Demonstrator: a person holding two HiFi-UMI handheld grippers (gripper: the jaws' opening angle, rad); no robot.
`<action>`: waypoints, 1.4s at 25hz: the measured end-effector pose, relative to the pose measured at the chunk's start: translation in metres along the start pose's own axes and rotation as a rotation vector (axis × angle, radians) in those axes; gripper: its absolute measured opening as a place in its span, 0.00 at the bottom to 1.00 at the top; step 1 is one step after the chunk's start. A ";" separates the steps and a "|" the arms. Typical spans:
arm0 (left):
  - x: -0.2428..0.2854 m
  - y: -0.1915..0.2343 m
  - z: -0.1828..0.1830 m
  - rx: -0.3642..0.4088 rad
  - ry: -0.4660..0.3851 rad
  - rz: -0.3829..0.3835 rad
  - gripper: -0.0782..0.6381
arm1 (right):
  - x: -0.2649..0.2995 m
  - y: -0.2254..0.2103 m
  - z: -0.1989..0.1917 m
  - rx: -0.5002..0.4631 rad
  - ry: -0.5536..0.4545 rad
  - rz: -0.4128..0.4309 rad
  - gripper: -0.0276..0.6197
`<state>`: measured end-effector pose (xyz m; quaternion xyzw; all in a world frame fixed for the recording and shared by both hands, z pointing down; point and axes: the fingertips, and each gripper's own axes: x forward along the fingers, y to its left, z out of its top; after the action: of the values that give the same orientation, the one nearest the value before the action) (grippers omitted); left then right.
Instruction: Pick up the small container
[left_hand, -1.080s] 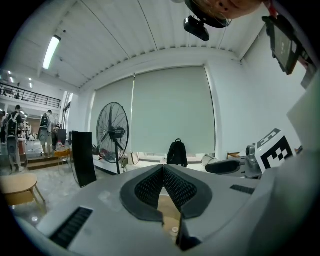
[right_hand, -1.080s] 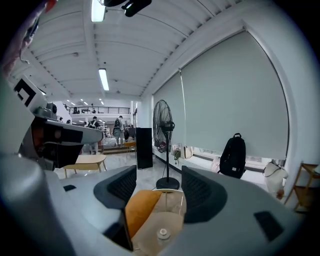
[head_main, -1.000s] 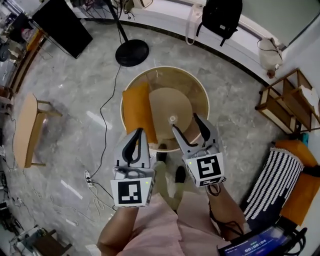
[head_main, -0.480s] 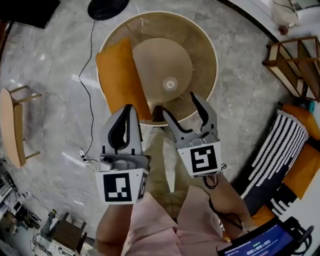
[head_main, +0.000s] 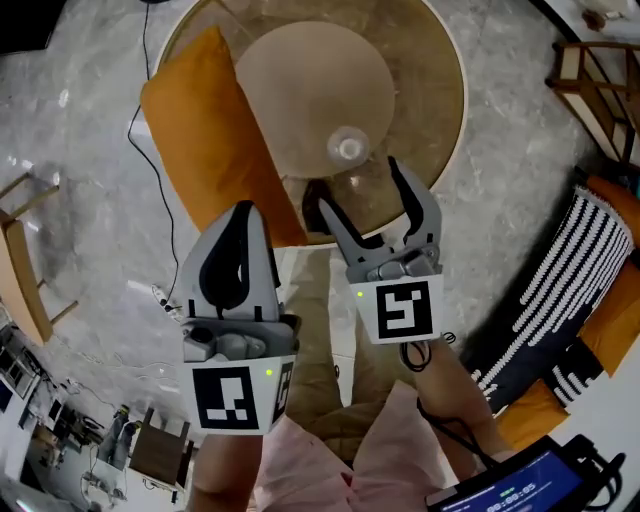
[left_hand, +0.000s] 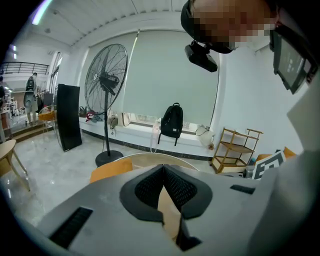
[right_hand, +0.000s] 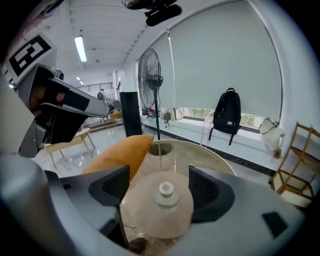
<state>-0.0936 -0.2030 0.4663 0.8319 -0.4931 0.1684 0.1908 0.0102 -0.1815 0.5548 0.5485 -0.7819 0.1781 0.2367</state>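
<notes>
The small container (head_main: 349, 148), pale with a white cap, stands upright on the round glass table (head_main: 440, 100), over the table's beige base disc. In the head view my right gripper (head_main: 357, 190) is open just short of the container, jaws spread toward it and apart from it. In the right gripper view the container (right_hand: 166, 192) sits centred beyond the right gripper (right_hand: 159, 180), with nothing between the jaws. My left gripper (head_main: 240, 215) is shut and empty, held left of the table edge over an orange cushion. In the left gripper view the left gripper (left_hand: 163, 167) has its pads pressed together.
An orange cushion (head_main: 210, 140) lies against the table's left side. A striped cushion (head_main: 560, 290) and a wooden shelf (head_main: 600, 90) are at the right. A wooden bench (head_main: 20, 270) and a floor cable (head_main: 140, 120) are at the left. A standing fan (left_hand: 106, 80) and a backpack (left_hand: 171, 122) stand beyond the table.
The table and container have grown larger in the head view. Both grippers have come closer to the table, the right one nearing the container. Jaw states are unchanged.
</notes>
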 end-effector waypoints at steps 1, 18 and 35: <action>0.005 0.003 -0.004 0.000 0.007 -0.004 0.13 | 0.008 -0.002 -0.006 -0.002 0.010 -0.008 0.62; 0.061 0.018 -0.029 -0.034 0.102 -0.059 0.13 | 0.092 -0.016 -0.056 -0.022 0.098 -0.027 0.66; 0.059 0.017 -0.029 -0.028 0.103 -0.060 0.13 | 0.112 -0.015 -0.073 -0.090 0.111 -0.053 0.58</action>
<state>-0.0846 -0.2415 0.5214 0.8338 -0.4596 0.1985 0.2325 0.0051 -0.2344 0.6787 0.5470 -0.7600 0.1668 0.3088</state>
